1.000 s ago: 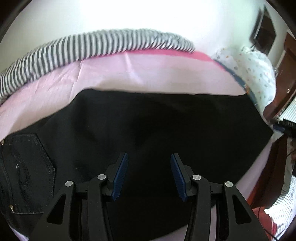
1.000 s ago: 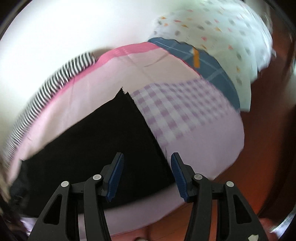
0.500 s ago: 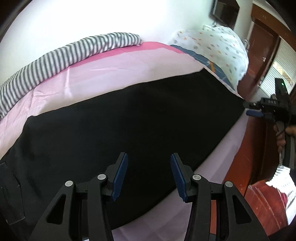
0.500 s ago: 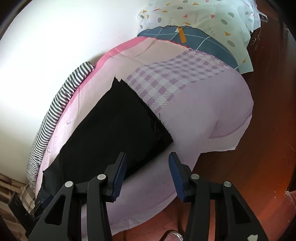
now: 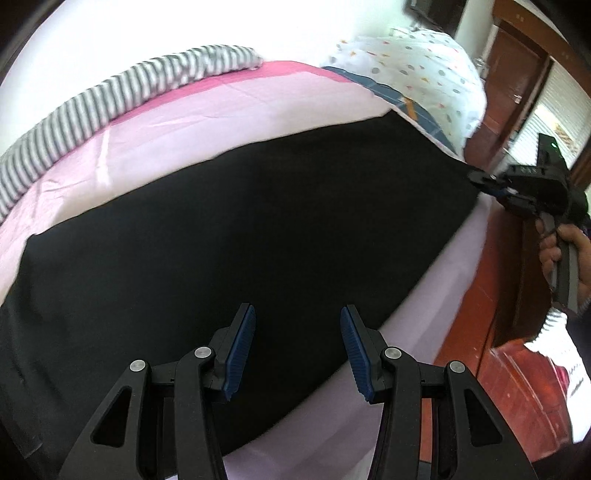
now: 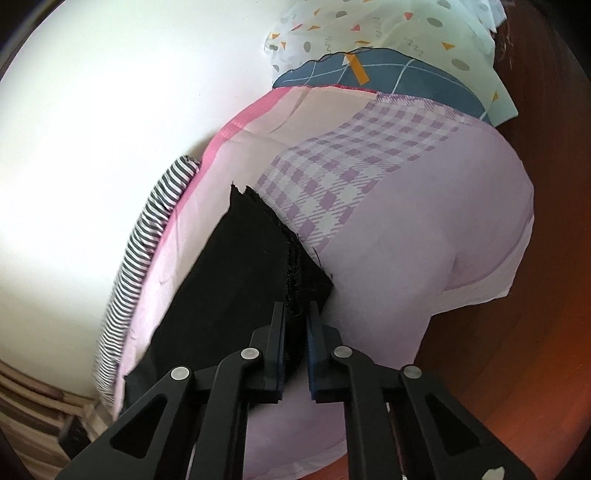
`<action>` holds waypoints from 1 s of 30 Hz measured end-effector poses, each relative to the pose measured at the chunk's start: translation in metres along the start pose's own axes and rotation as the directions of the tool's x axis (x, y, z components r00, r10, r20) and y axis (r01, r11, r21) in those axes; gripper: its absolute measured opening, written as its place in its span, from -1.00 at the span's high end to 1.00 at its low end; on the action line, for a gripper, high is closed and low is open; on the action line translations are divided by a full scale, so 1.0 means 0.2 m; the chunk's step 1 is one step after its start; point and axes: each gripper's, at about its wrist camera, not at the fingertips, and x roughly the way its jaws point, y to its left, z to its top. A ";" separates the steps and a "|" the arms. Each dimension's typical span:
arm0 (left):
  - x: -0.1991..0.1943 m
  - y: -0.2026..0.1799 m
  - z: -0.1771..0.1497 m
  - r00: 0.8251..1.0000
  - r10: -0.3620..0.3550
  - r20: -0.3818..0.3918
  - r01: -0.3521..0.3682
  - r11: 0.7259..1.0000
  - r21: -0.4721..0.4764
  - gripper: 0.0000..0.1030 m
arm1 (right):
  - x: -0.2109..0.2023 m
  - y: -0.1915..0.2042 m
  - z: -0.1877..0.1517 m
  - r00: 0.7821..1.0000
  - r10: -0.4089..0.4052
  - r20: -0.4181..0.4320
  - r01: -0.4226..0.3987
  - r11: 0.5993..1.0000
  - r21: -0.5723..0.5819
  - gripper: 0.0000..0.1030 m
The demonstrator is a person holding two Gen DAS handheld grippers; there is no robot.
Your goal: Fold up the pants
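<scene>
Across the pink bed sheet [image 5: 207, 122] lie the black pants [image 5: 236, 236], spread flat in a long dark band that runs from the lower left of the left wrist view to the far right edge of the bed. At that far end the frayed hem [image 6: 291, 258] sits beside a lilac checked panel [image 6: 351, 173] of the sheet. The right gripper [image 6: 295, 325] has its fingers closed on this hem corner, having just been drawing together, and black cloth shows pinched between the blue pads (the same grip appears small at the right of the left wrist view, where a hand [image 5: 561, 251] holds the tool's handle). The left gripper [image 5: 297, 347] hovers over the near edge of the pants, its fingers [image 5: 240, 350] apart with nothing between them but the cloth lying below. Beyond the pants, a black-and-white striped cloth [image 5: 122, 96] runs along the far side of the bed against a white wall [image 6: 110, 129]. At the bed's end lies a blue checked fabric [image 6: 388, 77] under a white cover printed with coloured shapes [image 6: 369, 33]. Reddish-brown wooden floor [image 6: 517, 369] shows past the sheet's hanging edge.
</scene>
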 end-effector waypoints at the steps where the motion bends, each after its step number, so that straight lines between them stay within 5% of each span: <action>1: 0.02 -0.01 0.00 1.000 -0.005 -0.012 0.005 1.000 0.007 0.04 | 0.00 0.00 0.00 1.000 0.002 -0.001 -0.002 1.000 0.004 0.82; 8: 0.02 -0.02 -0.01 1.000 -0.025 -0.004 0.025 1.000 0.013 -0.07 | -0.07 0.17 0.03 0.998 0.065 0.017 -0.064 0.997 -0.046 0.85; 12: -0.05 0.09 -0.01 0.999 -0.054 0.000 0.054 0.996 -0.078 -0.07 | -0.09 0.44 0.02 0.995 0.103 -0.001 -0.102 0.982 -0.157 0.85; 19: -0.35 0.47 -0.16 0.996 0.028 0.089 -0.005 0.970 -0.244 -0.07 | 0.10 0.99 -0.14 0.974 0.186 -0.130 -0.220 0.916 -0.335 0.85; 25: -0.54 0.74 -0.34 0.986 0.093 0.138 -0.033 0.923 -0.385 -0.07 | 0.32 1.41 -0.47 0.915 0.251 -0.316 -0.371 0.832 -0.414 0.85; 30: -0.57 0.88 -0.48 0.983 0.102 0.150 -0.020 0.883 -0.468 -0.07 | 0.50 1.61 -0.88 0.851 0.201 -0.485 -0.449 0.757 -0.475 0.85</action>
